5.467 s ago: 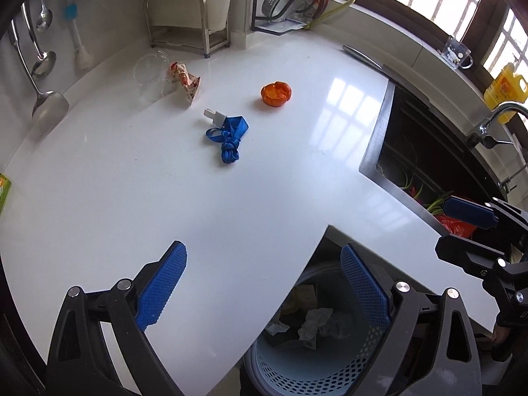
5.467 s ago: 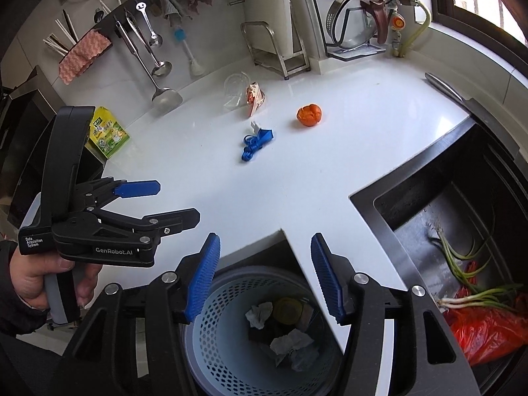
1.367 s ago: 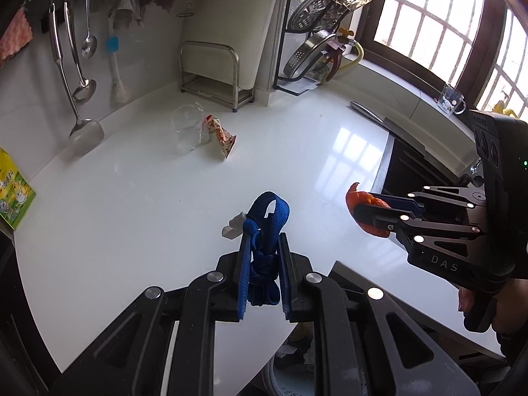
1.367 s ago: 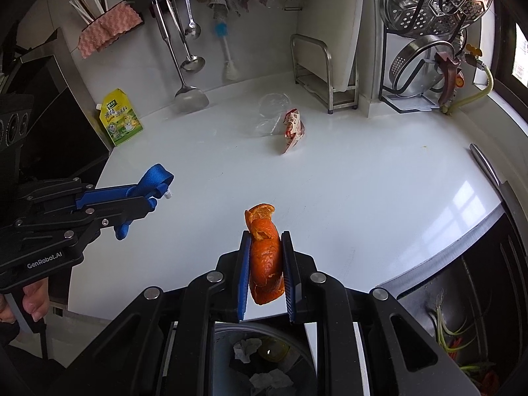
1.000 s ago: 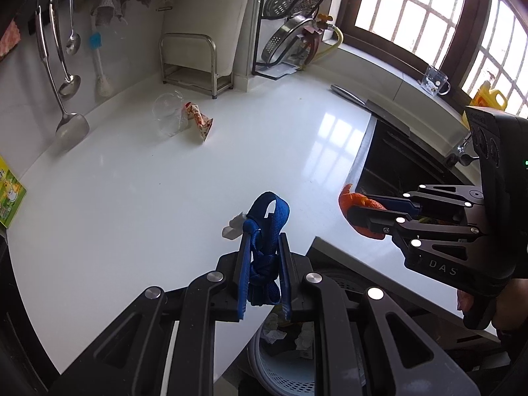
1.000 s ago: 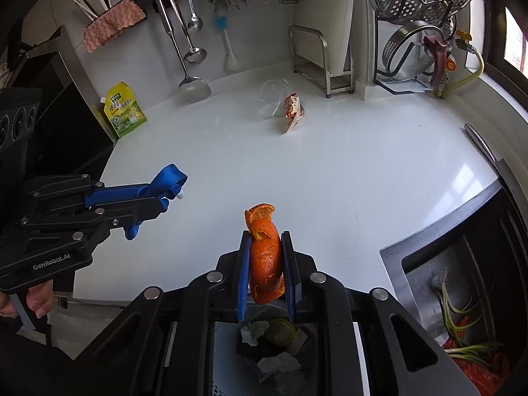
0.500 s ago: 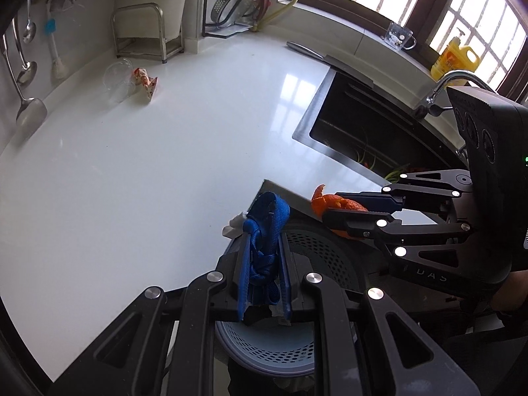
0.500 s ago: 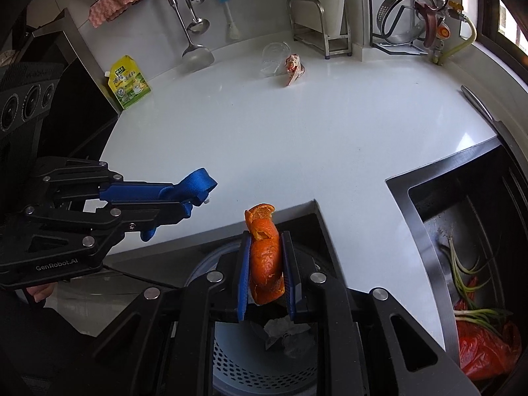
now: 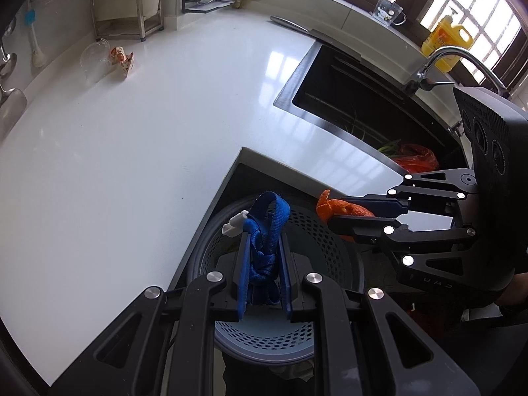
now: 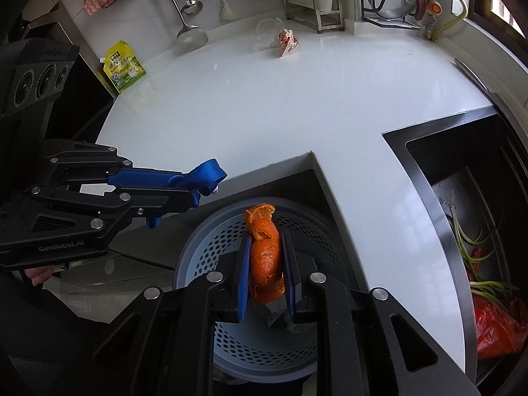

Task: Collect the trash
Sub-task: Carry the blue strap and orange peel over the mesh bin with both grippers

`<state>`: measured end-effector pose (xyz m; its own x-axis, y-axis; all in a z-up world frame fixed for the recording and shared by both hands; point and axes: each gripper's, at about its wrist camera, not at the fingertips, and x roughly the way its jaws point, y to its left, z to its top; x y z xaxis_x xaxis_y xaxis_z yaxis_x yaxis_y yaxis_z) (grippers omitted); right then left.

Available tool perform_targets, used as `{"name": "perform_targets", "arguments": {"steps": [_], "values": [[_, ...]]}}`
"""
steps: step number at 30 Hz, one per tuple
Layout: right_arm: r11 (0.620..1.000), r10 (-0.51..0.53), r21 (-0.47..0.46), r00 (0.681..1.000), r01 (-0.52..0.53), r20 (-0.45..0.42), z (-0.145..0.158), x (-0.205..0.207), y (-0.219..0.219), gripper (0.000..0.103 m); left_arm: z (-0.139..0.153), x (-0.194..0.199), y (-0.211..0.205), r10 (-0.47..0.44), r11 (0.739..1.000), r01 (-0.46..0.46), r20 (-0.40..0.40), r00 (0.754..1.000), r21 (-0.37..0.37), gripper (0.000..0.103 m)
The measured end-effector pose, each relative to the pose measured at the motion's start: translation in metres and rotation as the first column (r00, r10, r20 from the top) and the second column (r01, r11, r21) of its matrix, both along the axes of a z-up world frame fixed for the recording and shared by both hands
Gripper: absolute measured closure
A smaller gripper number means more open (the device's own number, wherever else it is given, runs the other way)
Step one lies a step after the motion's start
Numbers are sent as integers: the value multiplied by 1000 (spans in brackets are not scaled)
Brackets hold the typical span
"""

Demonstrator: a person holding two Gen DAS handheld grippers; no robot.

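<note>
My left gripper [image 9: 263,241] is shut on a knotted blue strap [image 9: 265,231] with a white clip, held over the perforated blue trash basket [image 9: 264,340]. My right gripper [image 10: 264,250] is shut on an orange peel [image 10: 265,257], also above the basket [image 10: 198,250]. Each gripper shows in the other's view: the right one [image 9: 333,217] with the peel [image 9: 343,211], the left one [image 10: 194,191] with the strap [image 10: 201,178]. A crumpled snack wrapper [image 9: 123,61] and a clear plastic cup [image 9: 94,59] lie on the far counter.
The white counter [image 9: 132,138] wraps around the basket's notch. A black sink [image 9: 363,105] at right holds green onions and a red bag [image 10: 495,326]. A green pouch [image 10: 125,66], hanging utensils and a dish rack [image 10: 313,0] line the back wall.
Both grippers picked up their items from the counter, then drew back from it. They now hang lower over the trash basket, still shut on the strap and the peel.
</note>
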<state>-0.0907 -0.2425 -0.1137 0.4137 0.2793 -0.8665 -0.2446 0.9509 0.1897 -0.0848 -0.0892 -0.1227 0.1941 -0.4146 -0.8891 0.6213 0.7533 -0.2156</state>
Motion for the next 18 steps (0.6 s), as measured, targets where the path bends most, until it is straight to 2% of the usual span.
{"name": "perform_targets", "arguments": {"steps": [12,18], "values": [[1000,21,-6,993,-22,-112,-43,-20,7,86,-40,-11,-4,-25,997,32,-87,996,75,86],[1000,18,-12,990,-20,-137,-55,-23,6,86,-46,-15,-8,-36,995,45,-106,994,87,86]]}}
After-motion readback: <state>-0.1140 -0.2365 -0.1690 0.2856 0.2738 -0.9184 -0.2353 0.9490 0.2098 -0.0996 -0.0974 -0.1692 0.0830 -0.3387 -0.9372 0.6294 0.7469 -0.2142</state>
